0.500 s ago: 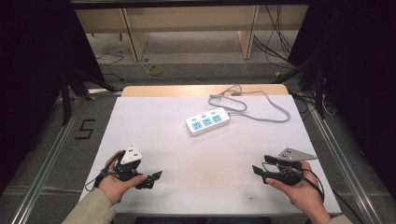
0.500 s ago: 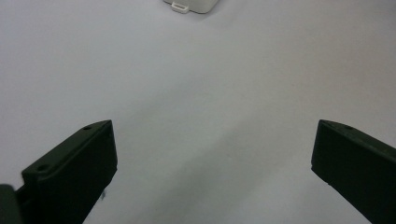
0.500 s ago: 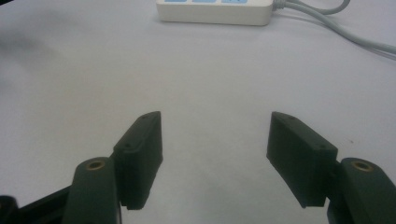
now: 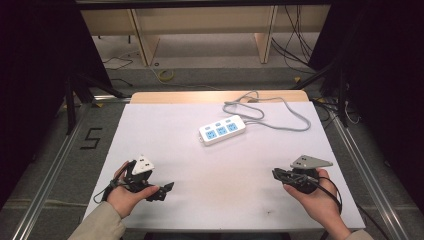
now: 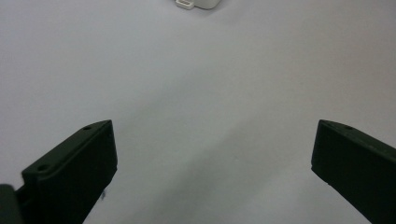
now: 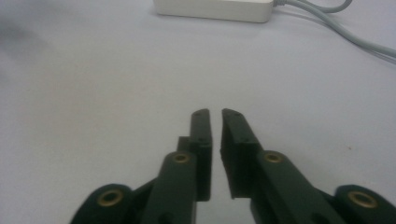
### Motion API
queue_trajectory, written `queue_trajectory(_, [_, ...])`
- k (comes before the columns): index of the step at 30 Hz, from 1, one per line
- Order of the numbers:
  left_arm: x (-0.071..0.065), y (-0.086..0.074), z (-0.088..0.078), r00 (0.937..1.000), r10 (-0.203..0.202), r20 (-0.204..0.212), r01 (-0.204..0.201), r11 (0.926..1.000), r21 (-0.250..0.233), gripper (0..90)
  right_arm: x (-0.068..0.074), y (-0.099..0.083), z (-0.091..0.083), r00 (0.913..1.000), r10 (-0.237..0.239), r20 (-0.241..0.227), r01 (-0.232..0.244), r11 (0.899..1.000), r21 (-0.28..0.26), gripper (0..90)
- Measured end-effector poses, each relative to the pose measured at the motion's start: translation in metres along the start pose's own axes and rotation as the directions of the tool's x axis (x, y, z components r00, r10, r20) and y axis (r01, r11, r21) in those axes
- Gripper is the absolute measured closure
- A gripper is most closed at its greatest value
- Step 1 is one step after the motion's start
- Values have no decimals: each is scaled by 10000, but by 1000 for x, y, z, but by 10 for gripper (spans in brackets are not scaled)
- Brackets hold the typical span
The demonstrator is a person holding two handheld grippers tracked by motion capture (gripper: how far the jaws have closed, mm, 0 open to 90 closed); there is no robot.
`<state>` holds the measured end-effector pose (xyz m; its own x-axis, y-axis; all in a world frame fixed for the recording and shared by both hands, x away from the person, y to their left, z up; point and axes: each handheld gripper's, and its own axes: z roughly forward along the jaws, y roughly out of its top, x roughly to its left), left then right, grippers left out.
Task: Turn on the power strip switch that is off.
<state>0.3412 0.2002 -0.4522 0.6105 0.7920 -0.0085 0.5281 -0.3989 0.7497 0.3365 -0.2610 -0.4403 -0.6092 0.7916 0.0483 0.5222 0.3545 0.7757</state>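
jaws of the left gripper (image 5: 215,163) gape empty; right gripper (image 6: 215,116) nearly closed, power strip (image 6: 214,9) ahead.

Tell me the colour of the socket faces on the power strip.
Blue, set in the white power strip; the high view shows them best.

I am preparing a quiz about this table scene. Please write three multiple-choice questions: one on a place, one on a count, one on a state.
1. Where does the white plastic power strip lie on the white table?
A. past the middle, toward the far edge
B. at the near edge
C. under a hand

2. How many blue socket faces does it show?
A. one
B. three
C. five

3. How stand the left gripper jaws?
A. wide apart
B. closed on the cable
C. closed on nothing

Key: 1 A, it lies beyond both hands; 2 B, three blue squares in a row; 3 A, bare table shows between the jaws.
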Motion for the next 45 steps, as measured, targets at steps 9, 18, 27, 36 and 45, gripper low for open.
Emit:
queue_trajectory(9, [0, 1, 0, 10000, -72, 22, 72, 9999, -86, 16, 1, 11, 8, 9992, -344, 186, 343, 9994, 55, 900])
queue_trajectory(18, [0, 1, 1, 9996, -288, 13, 288, 9995, -84, 18, 0, 20, 17, 9984, -547, 167, 547, 9985, -20, 900])
queue_trajectory(27, [-1, 1, 2, 9998, -175, 66, 176, 9998, -92, 16, 2, 33, 29, 9970, -751, 166, 750, 9972, 59, 900])
queue_trajectory(36, [-2, 2, 2, 9999, -115, 34, 115, 9999, -98, 14, 1, 41, 38, 9958, -895, 173, 894, 9960, 99, 900])
queue_trajectory(45, [-3, 2, 3, 9998, -127, 121, 128, 9998, -117, 14, 2, 55, 53, 9949, -997, 172, 995, 9949, 162, 900])
